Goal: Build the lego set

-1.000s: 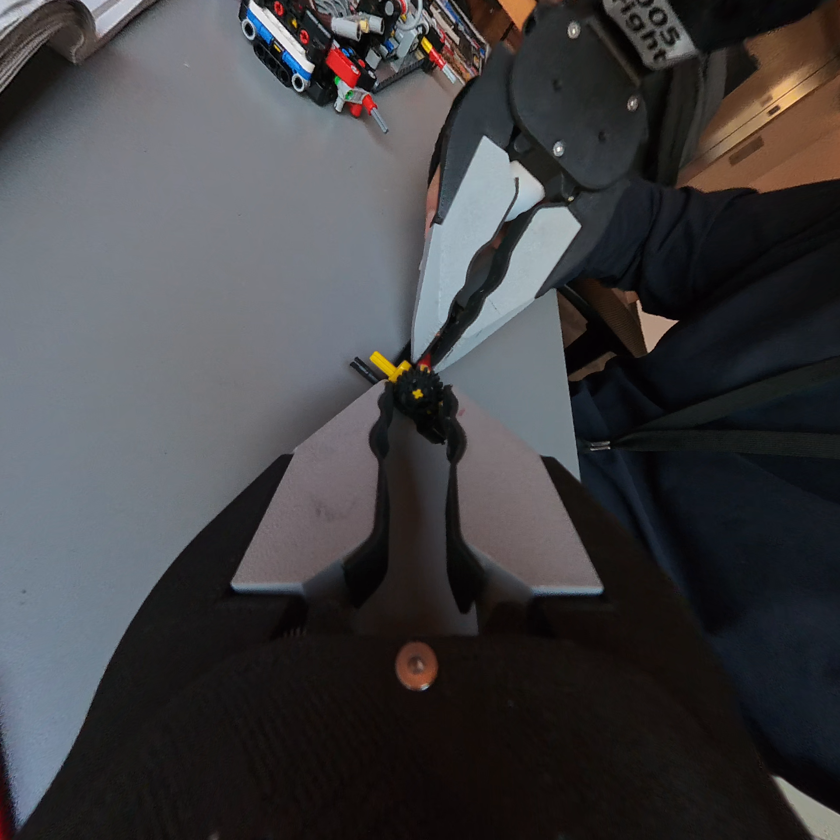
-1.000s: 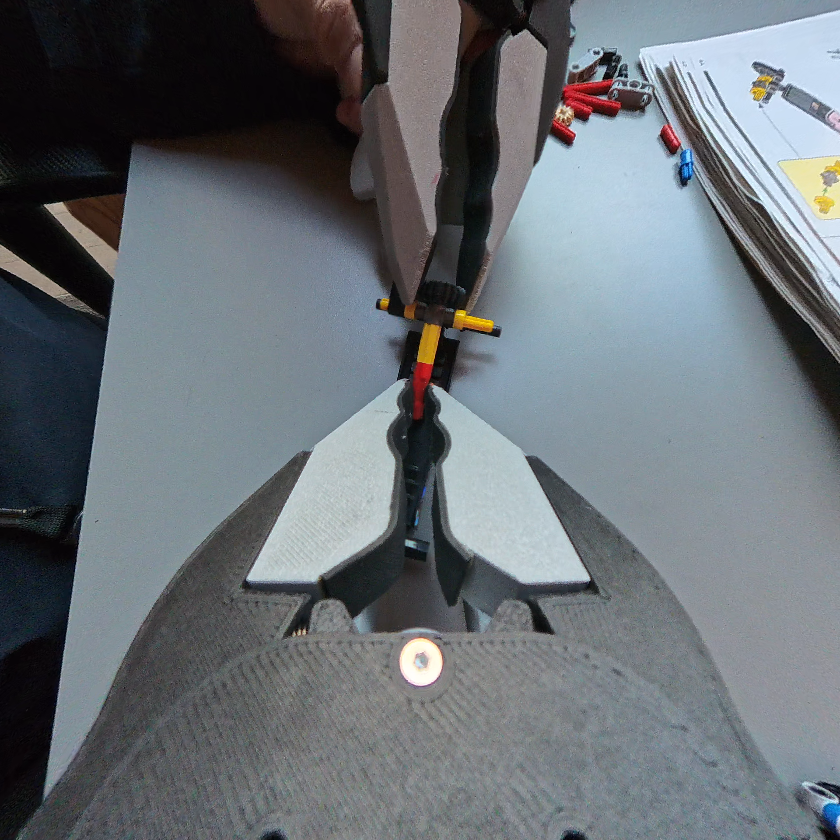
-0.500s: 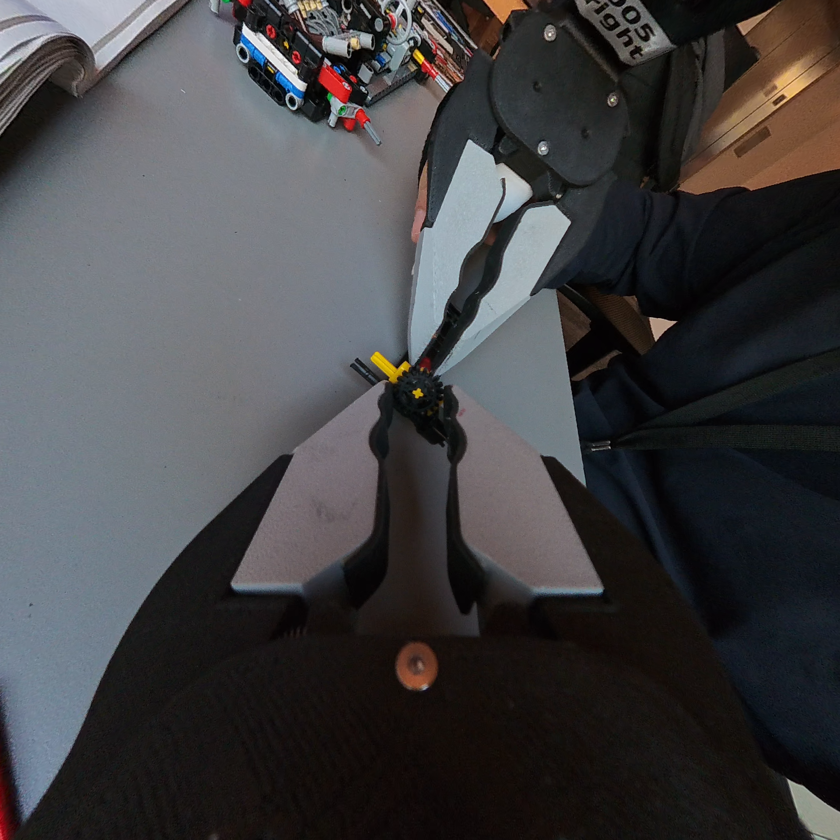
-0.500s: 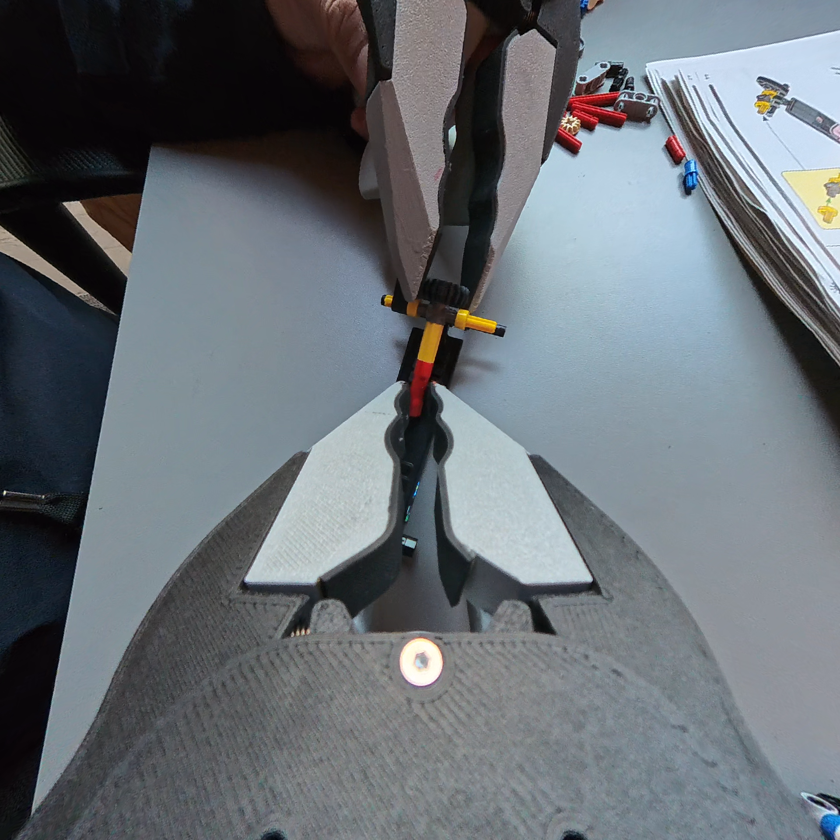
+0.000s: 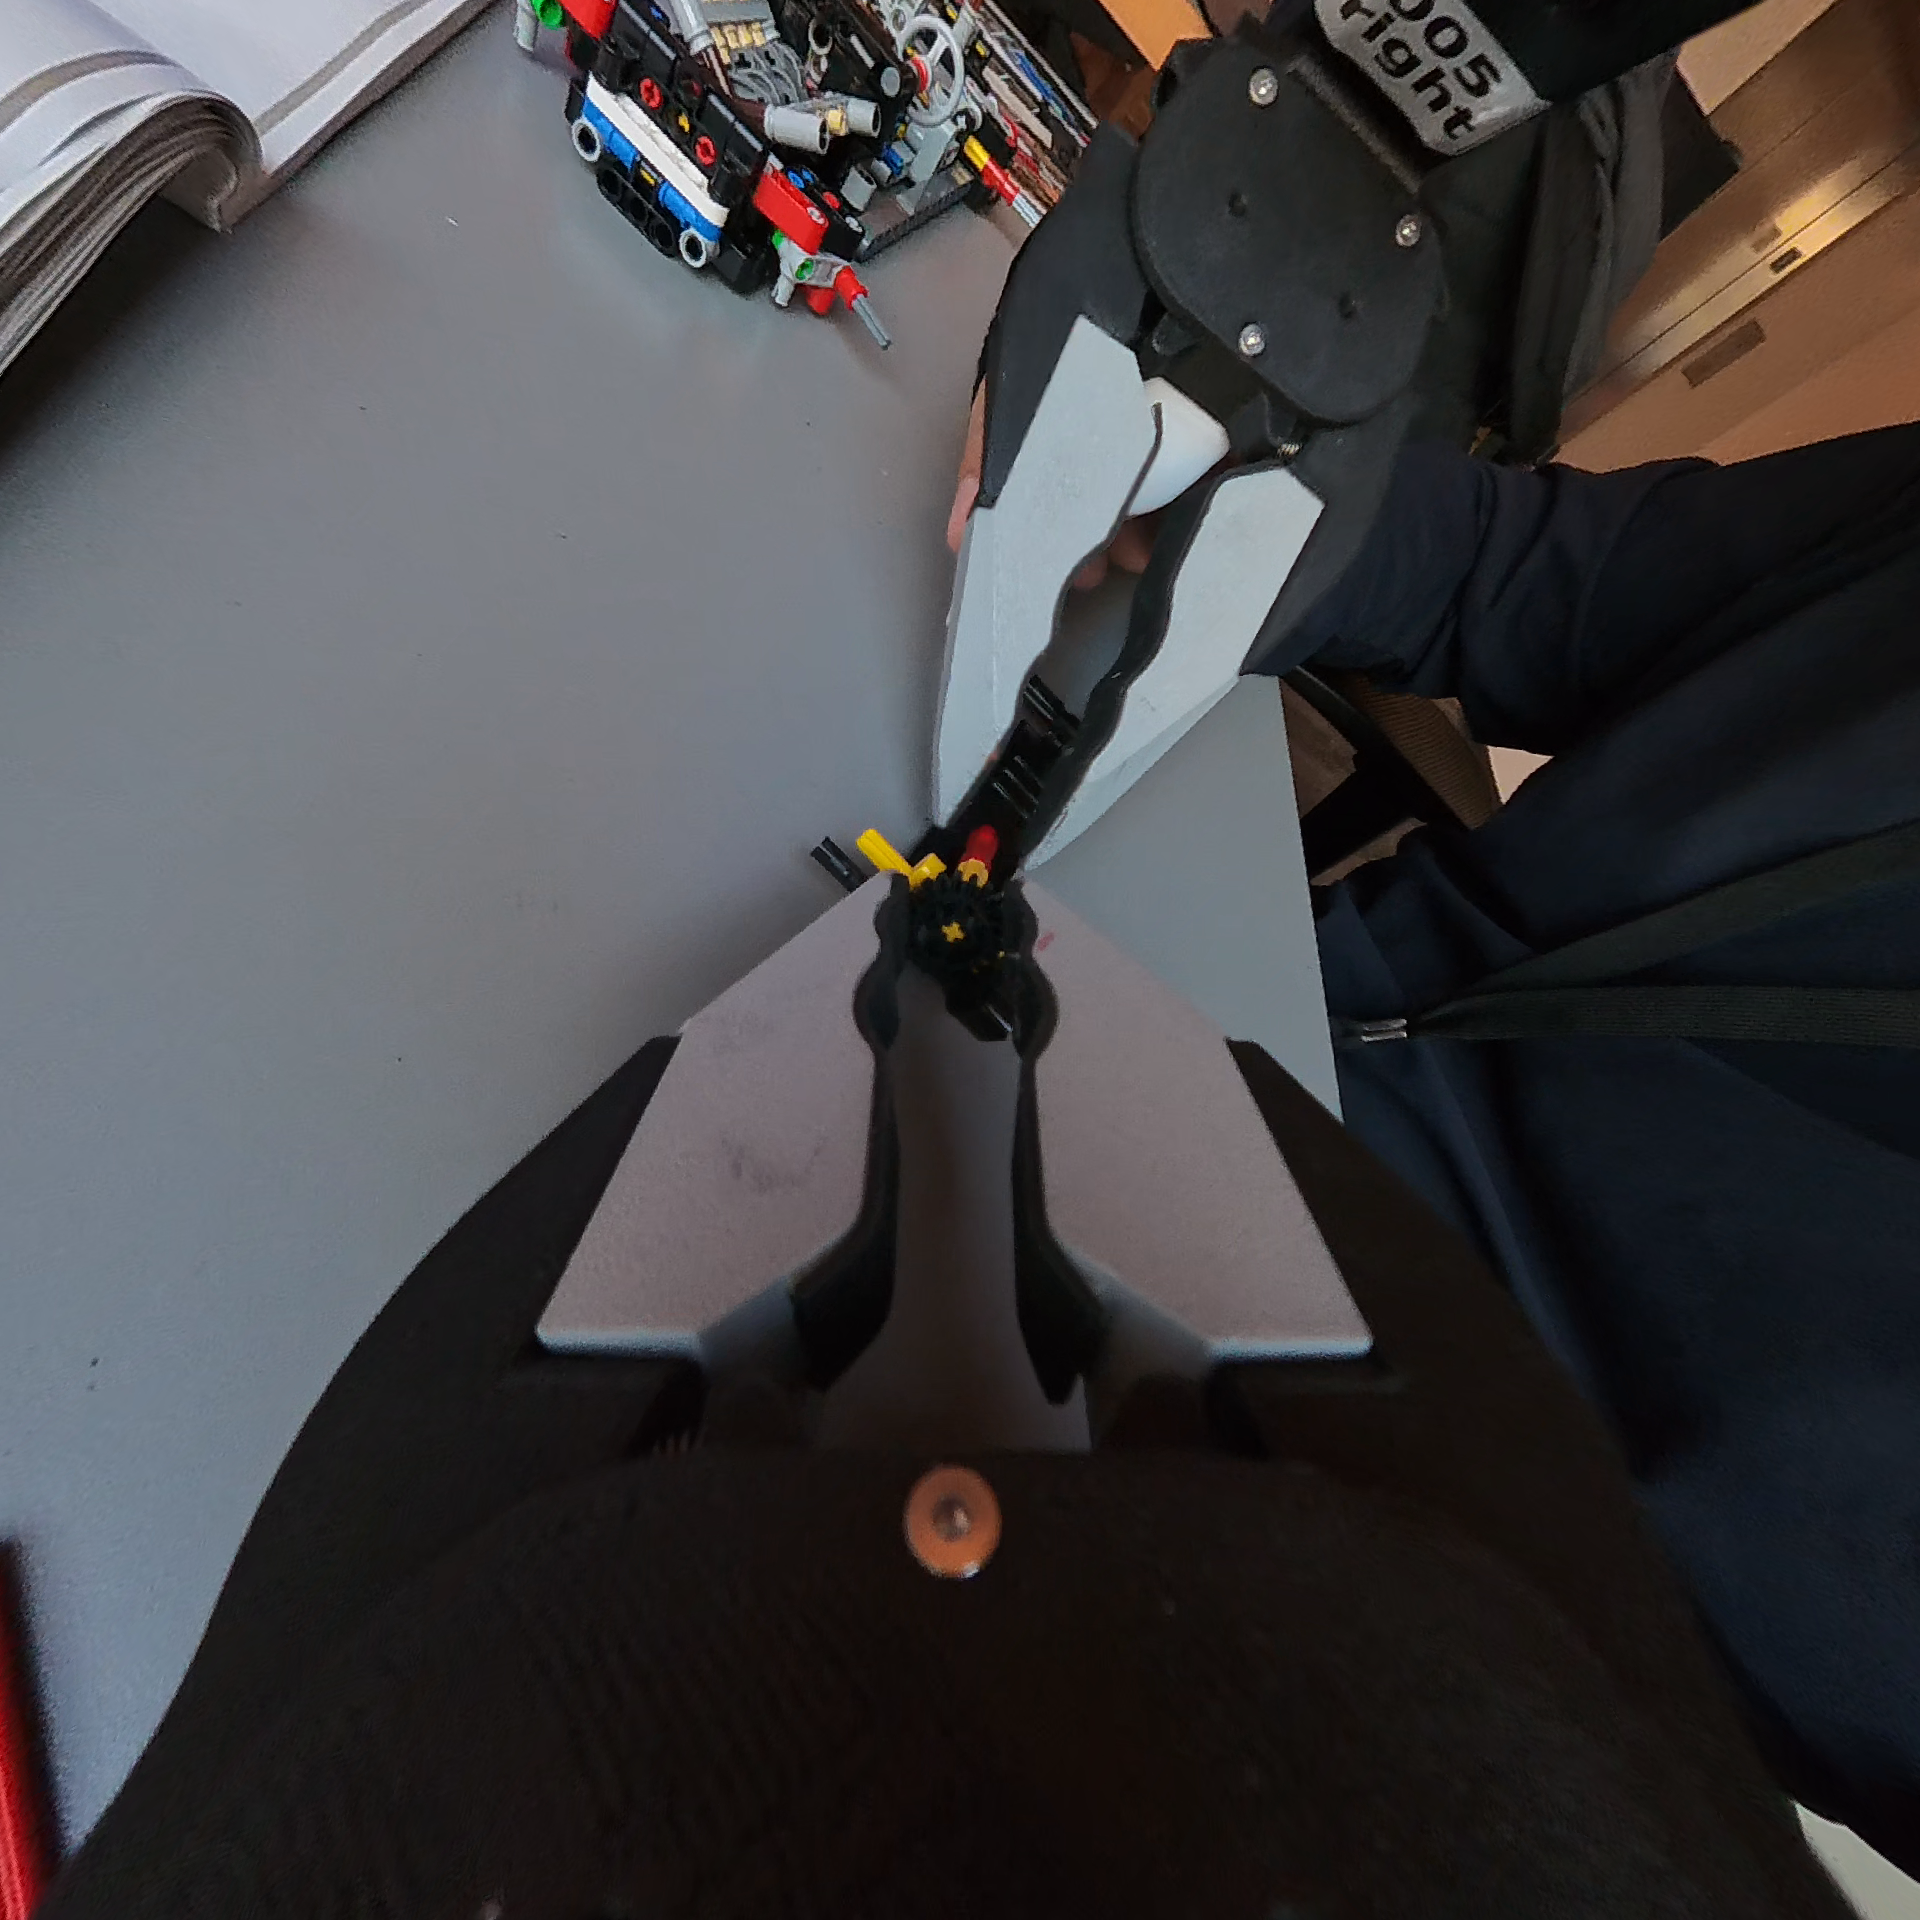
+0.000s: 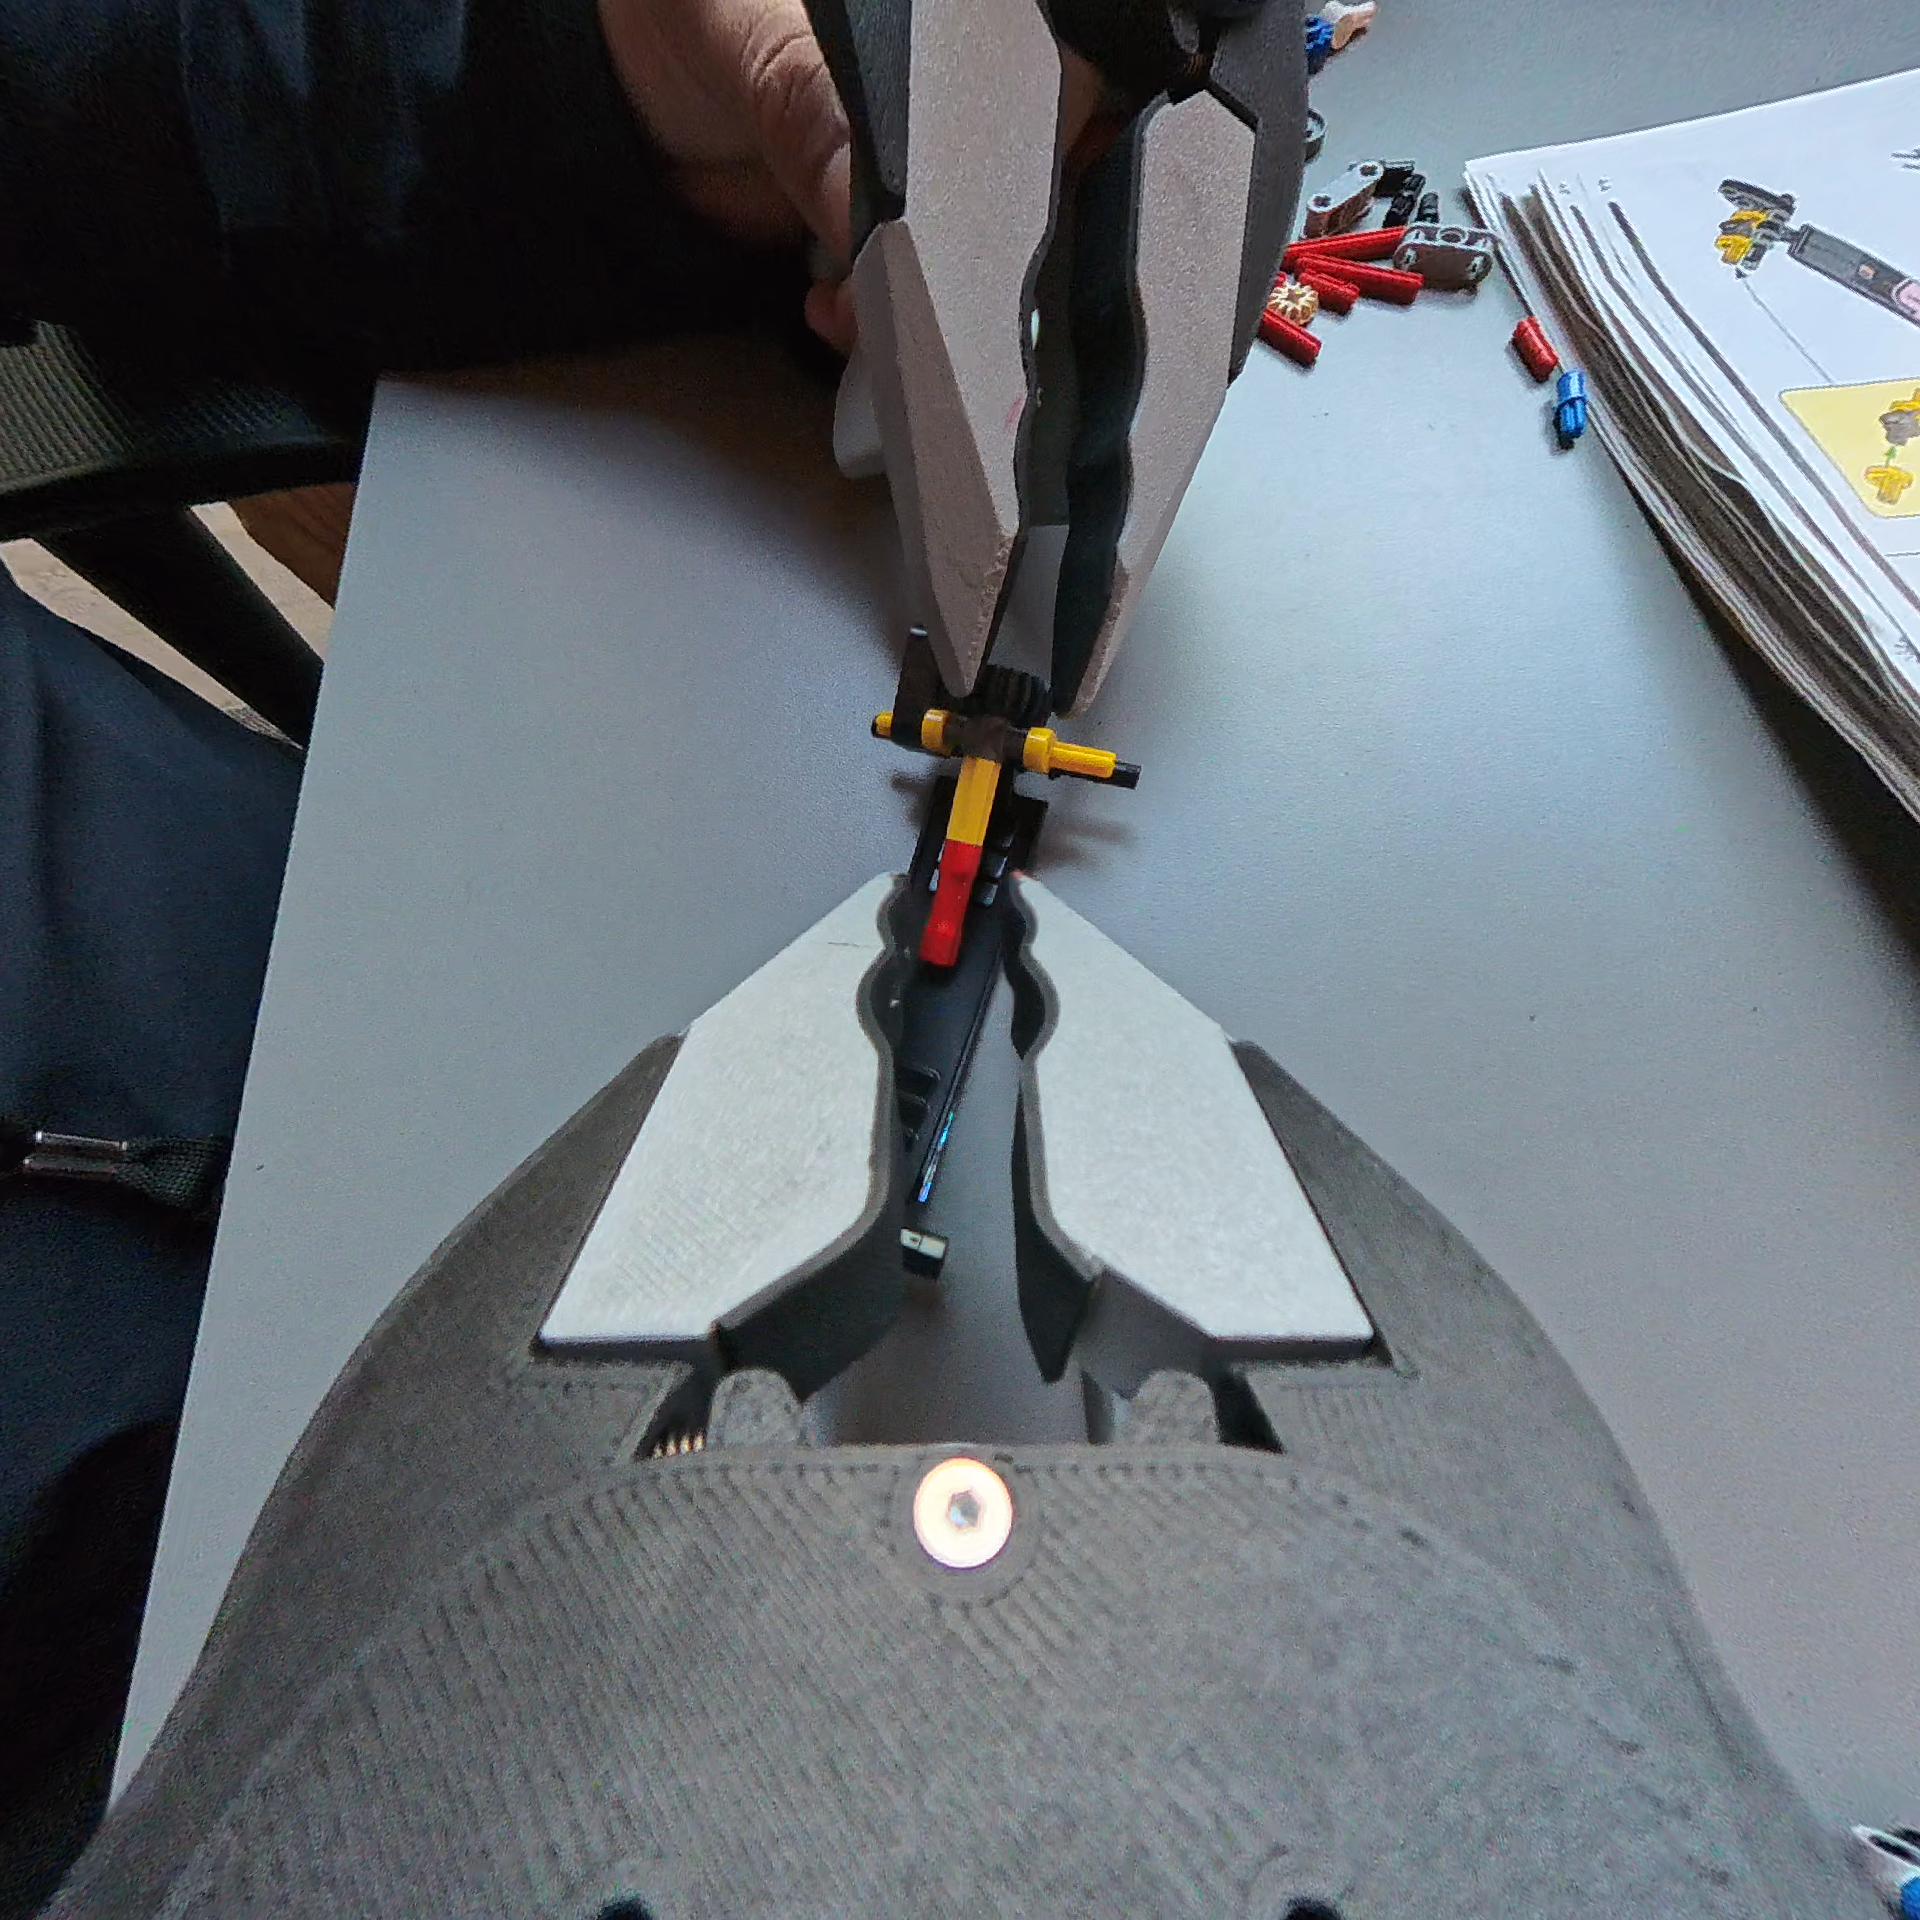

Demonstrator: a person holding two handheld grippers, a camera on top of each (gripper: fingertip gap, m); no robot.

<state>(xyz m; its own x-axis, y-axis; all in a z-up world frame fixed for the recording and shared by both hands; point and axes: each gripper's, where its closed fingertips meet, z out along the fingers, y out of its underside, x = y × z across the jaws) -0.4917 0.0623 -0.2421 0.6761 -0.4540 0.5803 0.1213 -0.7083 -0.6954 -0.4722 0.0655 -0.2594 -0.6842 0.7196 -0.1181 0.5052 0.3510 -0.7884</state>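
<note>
While tips nearly meet, left gripper (image 5: 956, 940) pinches black gear (image 5: 951, 930), right gripper (image 6: 951, 935) opposite.

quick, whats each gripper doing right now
Left gripper: closed on the black gear at one end of the small brick assembly.
Right gripper: jaws parted, the assembly's black beam lying between them; no clear grip.

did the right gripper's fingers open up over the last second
Yes. The right gripper has parted its fingers; the black toothed beam now leans on one pad, with a clear gap beside the other.
</note>
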